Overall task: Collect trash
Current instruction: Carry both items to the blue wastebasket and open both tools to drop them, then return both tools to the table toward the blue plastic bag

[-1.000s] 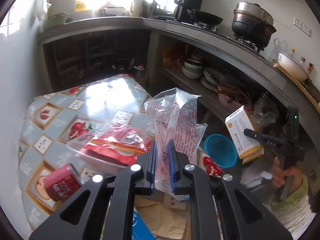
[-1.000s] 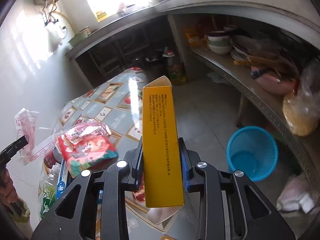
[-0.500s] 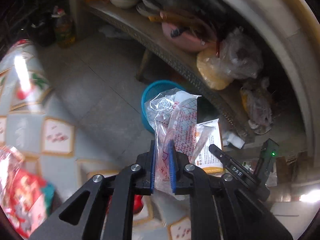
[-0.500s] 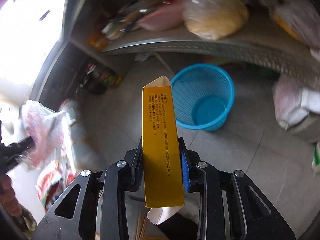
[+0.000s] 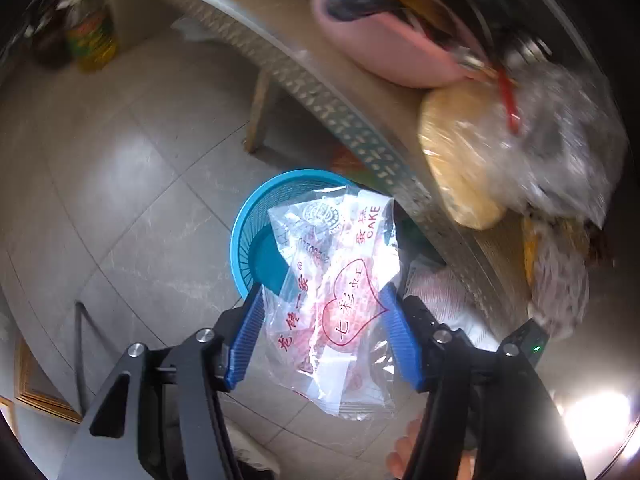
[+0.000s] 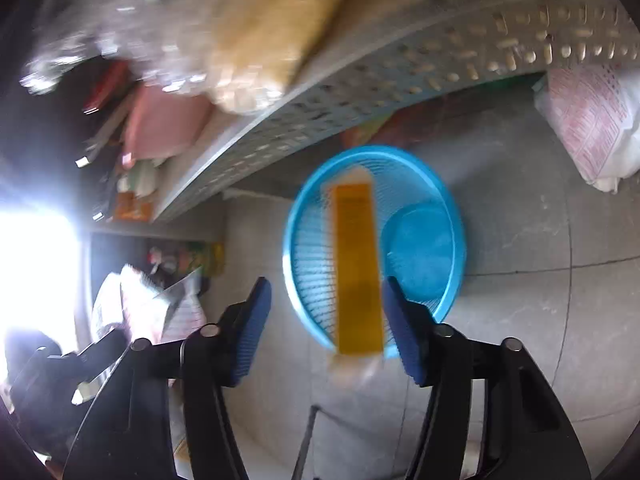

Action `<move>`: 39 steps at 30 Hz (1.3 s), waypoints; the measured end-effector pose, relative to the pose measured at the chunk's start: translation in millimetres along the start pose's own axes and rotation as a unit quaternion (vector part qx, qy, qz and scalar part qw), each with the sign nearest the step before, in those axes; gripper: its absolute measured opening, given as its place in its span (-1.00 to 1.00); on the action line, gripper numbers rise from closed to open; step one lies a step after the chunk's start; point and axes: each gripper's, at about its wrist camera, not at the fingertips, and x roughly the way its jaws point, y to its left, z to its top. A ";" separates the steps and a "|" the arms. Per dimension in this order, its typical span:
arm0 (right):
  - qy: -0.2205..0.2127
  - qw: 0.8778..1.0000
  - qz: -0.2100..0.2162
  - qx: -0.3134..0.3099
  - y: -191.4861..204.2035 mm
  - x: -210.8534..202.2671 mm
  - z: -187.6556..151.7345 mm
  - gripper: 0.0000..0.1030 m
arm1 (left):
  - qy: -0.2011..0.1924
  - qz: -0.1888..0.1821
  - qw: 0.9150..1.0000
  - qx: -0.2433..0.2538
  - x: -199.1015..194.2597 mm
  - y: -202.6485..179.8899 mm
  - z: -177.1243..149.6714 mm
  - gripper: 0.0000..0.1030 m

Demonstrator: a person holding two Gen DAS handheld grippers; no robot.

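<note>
We see our left gripper (image 5: 322,300) opening, a clear cake wrapper (image 5: 334,300) loose between its blue pads, above the blue basket (image 5: 256,216) on the floor. Our right gripper (image 6: 326,300) is opening too, its yellow box (image 6: 356,264) blurred and unclamped between the pads, over the basket's near rim.

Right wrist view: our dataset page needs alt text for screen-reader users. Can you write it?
A blurred yellow carton hangs between the right gripper's opening blue pads, directly above a blue mesh wastebasket on a grey tiled floor. Behind the basket runs a perforated metal shelf holding plastic bags; bright light glares at left.
</note>
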 end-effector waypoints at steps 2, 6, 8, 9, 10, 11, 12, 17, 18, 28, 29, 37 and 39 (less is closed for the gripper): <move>0.004 1.000 -0.004 0.010 -8.9 2.8 -4.8 0.11 | 0.007 -0.018 1.000 -0.011 -0.4 8.8 -1.8 0.16; -0.002 1.000 -0.008 -0.002 -16.0 -5.2 -22.1 0.11 | -0.011 -0.043 0.999 0.008 -12.4 10.1 -4.0 0.20; -0.003 1.000 -0.006 -0.007 -15.1 -10.5 -26.2 0.11 | -0.020 -0.054 0.998 0.013 -18.1 6.8 -4.7 0.20; -0.005 1.000 -0.004 -0.008 -17.0 -16.0 -29.2 0.11 | -0.022 -0.060 0.998 0.015 -20.2 5.0 -4.7 0.20; -0.007 1.000 -0.003 -0.010 -15.6 -19.1 -31.9 0.11 | -0.024 -0.066 0.997 0.013 -22.5 3.7 -5.1 0.21; -0.009 1.000 -0.002 -0.011 -16.9 -23.4 -32.5 0.11 | -0.026 -0.077 0.997 0.009 -23.8 1.9 -4.8 0.21; -0.011 1.000 0.000 -0.011 -20.2 -26.0 -30.0 0.11 | -0.028 -0.088 0.996 0.004 -23.2 -0.7 -3.7 0.22; -0.019 1.000 0.006 -0.013 -23.8 -48.7 -32.3 0.11 | -0.040 -0.126 0.991 -0.031 -15.4 -10.7 1.9 0.28; -0.021 1.000 0.004 -0.015 -24.1 -49.8 -32.9 0.11 | -0.042 -0.134 0.989 -0.041 -12.5 -11.8 4.2 0.30; -0.012 0.999 -0.026 -0.042 -31.5 -47.1 -41.3 0.11 | -0.048 -0.162 0.983 -0.077 2.6 -12.1 14.9 0.72; -0.009 0.999 -0.026 -0.042 -33.7 -47.8 -43.3 0.11 | -0.049 -0.162 0.983 -0.076 1.0 -11.8 14.8 0.72; -0.006 0.997 -0.028 -0.070 -29.1 -48.1 -56.0 0.11 | -0.062 -0.175 0.981 -0.048 -42.4 -8.1 5.0 0.72; -0.008 0.995 -0.033 -0.088 -24.2 -53.6 -60.2 0.11 | -0.069 -0.178 0.981 -0.029 -66.0 -8.9 -3.2 0.72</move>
